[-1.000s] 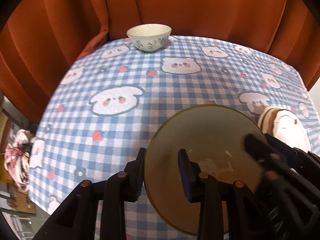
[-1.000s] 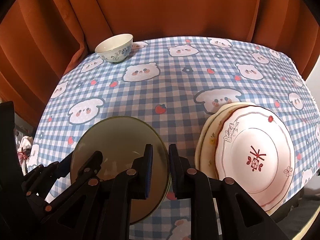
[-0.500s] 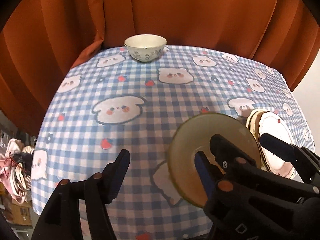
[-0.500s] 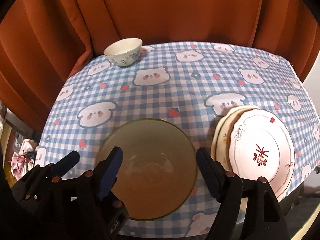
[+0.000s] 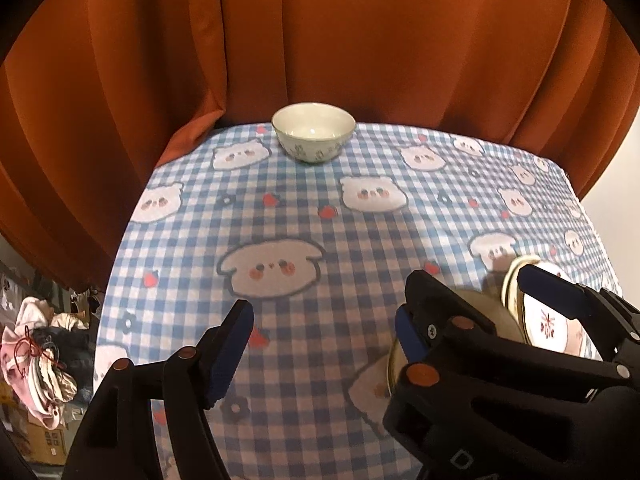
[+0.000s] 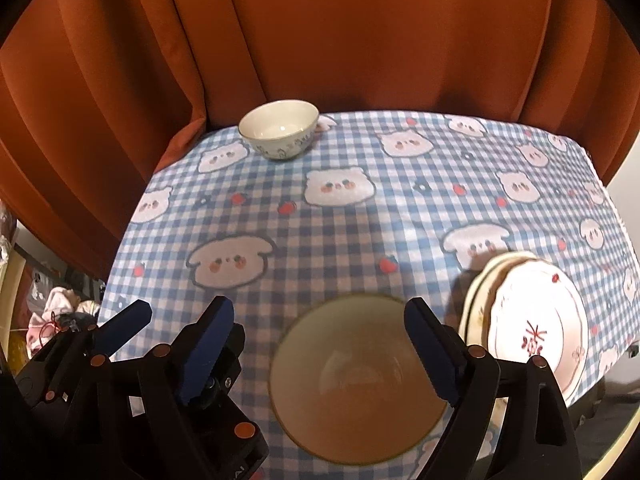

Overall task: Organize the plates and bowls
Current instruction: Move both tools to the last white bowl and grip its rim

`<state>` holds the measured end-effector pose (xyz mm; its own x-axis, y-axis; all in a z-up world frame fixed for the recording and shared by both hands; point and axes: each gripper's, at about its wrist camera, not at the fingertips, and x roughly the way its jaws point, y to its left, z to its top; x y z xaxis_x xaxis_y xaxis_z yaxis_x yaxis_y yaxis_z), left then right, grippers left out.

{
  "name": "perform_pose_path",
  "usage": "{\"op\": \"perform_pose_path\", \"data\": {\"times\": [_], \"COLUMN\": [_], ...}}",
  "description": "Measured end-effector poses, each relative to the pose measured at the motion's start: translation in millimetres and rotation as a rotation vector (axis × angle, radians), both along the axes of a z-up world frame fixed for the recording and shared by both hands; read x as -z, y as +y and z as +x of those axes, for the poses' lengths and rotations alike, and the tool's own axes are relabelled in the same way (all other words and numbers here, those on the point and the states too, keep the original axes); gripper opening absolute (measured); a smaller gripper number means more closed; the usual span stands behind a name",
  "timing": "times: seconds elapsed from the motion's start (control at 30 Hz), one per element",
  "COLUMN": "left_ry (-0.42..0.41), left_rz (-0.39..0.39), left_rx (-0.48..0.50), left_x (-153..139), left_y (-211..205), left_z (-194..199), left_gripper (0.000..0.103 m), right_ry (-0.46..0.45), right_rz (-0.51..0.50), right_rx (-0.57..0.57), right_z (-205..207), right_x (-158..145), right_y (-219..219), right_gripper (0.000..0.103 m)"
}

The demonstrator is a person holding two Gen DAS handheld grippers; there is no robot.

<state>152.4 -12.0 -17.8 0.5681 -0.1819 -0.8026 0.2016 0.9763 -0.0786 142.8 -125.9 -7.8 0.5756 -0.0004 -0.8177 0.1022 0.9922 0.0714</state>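
Both sets of jaws are spreading apart, and nothing is pinched in either. A second ago each gripper was clamped on the rim of the tan bowl; now the right gripper stands wide, with the bowl showing in the gap between its fingers but touching neither pad. The left gripper has only checked cloth between its fingers. The bowl has shrunk in both views since then, so both hands have drawn up and back from it.

In the right wrist view the tan bowl sits at about 6 o'clock, on the cloth, just beside the plate stack at 4 o'clock. In the left wrist view the right gripper's body hides most of the bowl at 4 o'clock. The small white bowl stands well apart, at 11 o'clock near the far edge, in front of the orange curtain.

My reading: the tan bowl has just been set down and let go, so that placement is done. The white bowl is the one piece left far from the rest, and likely the next to fetch, perhaps to nest in the tan one.
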Motion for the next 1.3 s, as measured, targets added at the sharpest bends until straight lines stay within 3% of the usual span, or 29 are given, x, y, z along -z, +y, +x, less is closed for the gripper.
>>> {"op": "perform_pose_path", "data": {"times": [0.37,0.57,0.93,1.3], "left_ry": [-0.09,-0.091,-0.098,-0.103], "left_rz": [-0.013,-0.005,0.028,0.084], "left_rx": [-0.108,-0.18,-0.298,-0.386], "left_x": [-27,-32,-19,6], "left_y": [-14,-29,-42,-32], "left_z": [55,88,149,203], "left_gripper": [0.075,0.075,0.075,0.074], "right_ry": [-0.077,-0.104,-0.102,-0.077], "right_rz": [-0.024,-0.021,-0.004,0.016], "right_rx": [-0.044,-0.08,-0.185,-0.212], "right_z": [62,103,175,242], "right_x": [-30,-41,-30,-4], "right_y": [-13,-32,-40,-29], "right_gripper": [0.089,0.089,0.089,0.086]}}
